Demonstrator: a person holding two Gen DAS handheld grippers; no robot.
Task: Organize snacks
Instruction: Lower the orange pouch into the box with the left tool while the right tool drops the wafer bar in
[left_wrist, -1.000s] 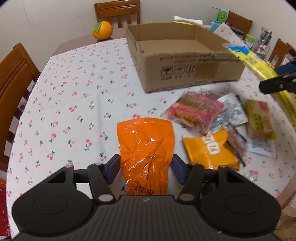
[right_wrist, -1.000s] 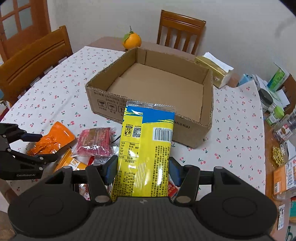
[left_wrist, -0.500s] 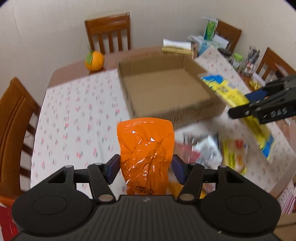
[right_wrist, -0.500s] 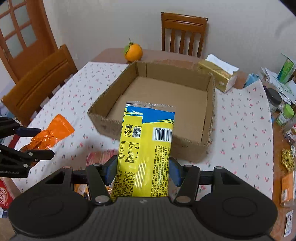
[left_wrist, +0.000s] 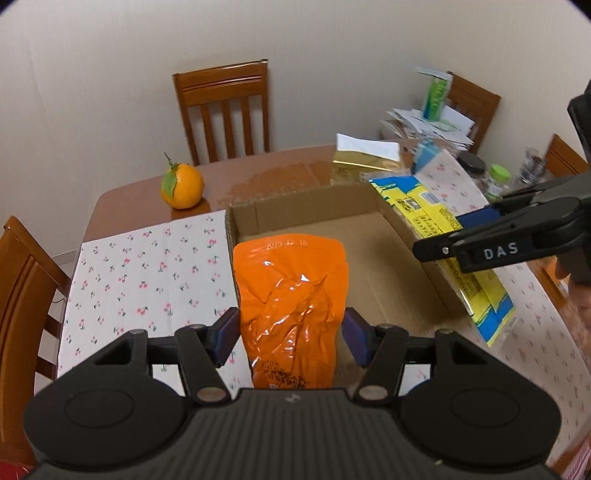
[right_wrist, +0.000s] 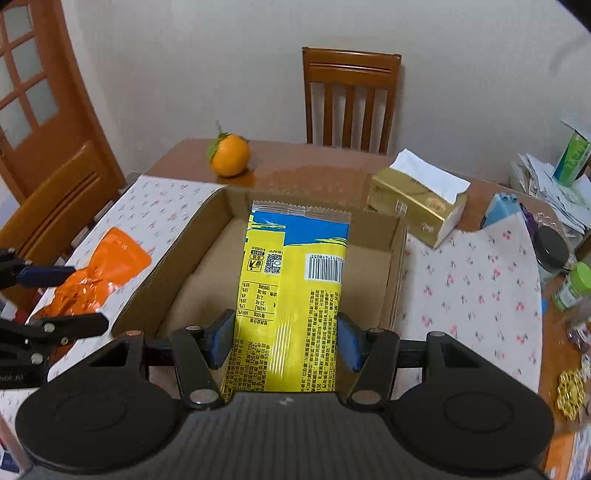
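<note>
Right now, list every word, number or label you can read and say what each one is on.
"DAS": on the side of the right gripper.
"2025 12 16", faint: top edge of the orange snack bag in the left gripper.
"APP": by the QR code on the yellow snack packet.
Barcode digits and nutrition table there: too small to read.

I see 2 snacks aloft: a crinkled orange pouch (left_wrist: 291, 306) and a yellow-blue packet (right_wrist: 291, 291), above my open cardboard box (right_wrist: 399, 266).

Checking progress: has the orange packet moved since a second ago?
Yes. The orange packet went from above the tablecloth to over the cardboard box.
</note>
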